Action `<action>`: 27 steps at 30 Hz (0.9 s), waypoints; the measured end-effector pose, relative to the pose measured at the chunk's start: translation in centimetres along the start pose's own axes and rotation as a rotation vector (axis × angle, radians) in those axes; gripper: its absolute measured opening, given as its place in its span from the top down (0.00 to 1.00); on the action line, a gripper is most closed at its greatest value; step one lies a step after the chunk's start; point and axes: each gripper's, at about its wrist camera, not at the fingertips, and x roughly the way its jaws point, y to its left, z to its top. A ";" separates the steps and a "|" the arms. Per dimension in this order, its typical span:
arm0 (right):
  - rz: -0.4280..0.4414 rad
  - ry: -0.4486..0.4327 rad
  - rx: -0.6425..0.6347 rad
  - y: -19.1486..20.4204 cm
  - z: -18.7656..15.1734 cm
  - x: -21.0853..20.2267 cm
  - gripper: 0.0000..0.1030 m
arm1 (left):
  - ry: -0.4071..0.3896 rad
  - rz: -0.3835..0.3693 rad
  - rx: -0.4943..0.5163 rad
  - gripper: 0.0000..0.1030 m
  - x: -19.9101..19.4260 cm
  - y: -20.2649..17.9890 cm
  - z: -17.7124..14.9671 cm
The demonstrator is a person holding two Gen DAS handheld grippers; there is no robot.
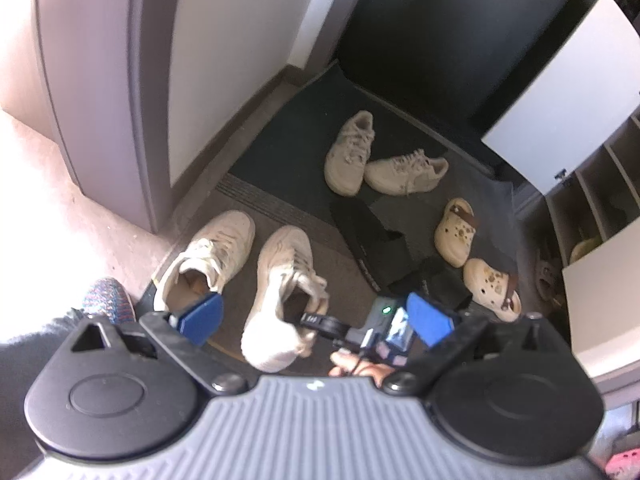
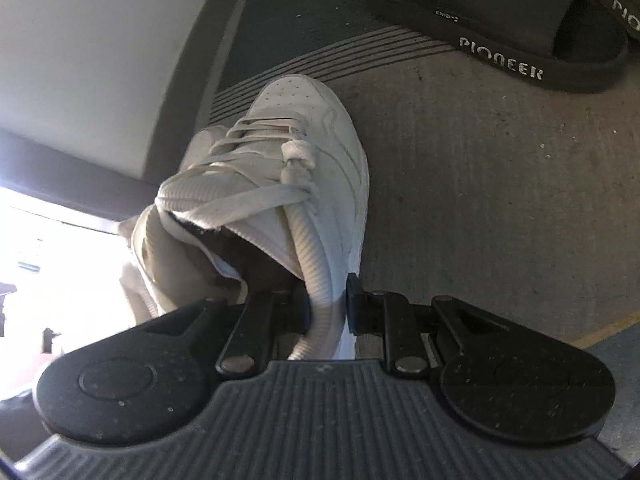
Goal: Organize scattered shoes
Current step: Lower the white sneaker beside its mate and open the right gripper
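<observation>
Right gripper (image 2: 329,307) pinches the white sneaker (image 2: 296,168) by its soft heel collar, near-left on the mat (image 2: 500,208). Light, floppy upper; may swing. Left gripper (image 1: 316,318) wide open, holding nothing.

White sneaker (image 2: 304,168), centre frame: smooth matt leather-look upper w/ ribbed cloth laces. Black slide (image 2: 500,28), upper right: matt foam/rubber-look, raised lettering. Floor mat (image 2: 500,200): rough, speckled grey. Cream clogs (image 1: 456,232), right side of left-wrist view: smooth moulded plastic-look.
</observation>
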 end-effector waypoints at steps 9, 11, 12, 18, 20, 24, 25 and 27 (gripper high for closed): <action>-0.081 0.003 -0.101 3.0 -1.5 3.0 0.70 | 0.000 -0.006 0.002 0.03 -0.9 1.1 0.1; -0.067 0.014 -0.087 2.6 -1.2 3.1 0.68 | -0.008 -0.014 0.002 0.03 -1.3 1.0 0.1; -0.060 0.019 -0.068 2.4 -1.1 3.1 0.68 | -0.014 -0.020 0.002 0.03 -1.6 1.0 0.2; 0.048 0.071 -0.024 1.8 -0.6 -0.4 0.39 | -0.115 -0.007 0.119 0.03 -4.5 -0.6 0.0; 0.065 0.054 -0.041 1.8 -0.4 -3.1 0.35 | -0.124 -0.015 0.129 0.03 -5.1 -1.0 -0.3; 0.093 -0.006 -0.013 1.2 -0.1 -9.5 0.35 | -0.134 -0.033 0.146 0.03 -6.1 -1.5 -1.0; 0.093 -0.027 0.004 0.9 -0.1 -11.5 0.35 | -0.130 -0.042 0.146 0.03 -6.2 -1.6 -1.2; 0.084 -0.063 0.020 0.6 -0.1 -14.7 0.35 | -0.128 -0.057 0.151 0.03 -6.4 -1.7 -1.7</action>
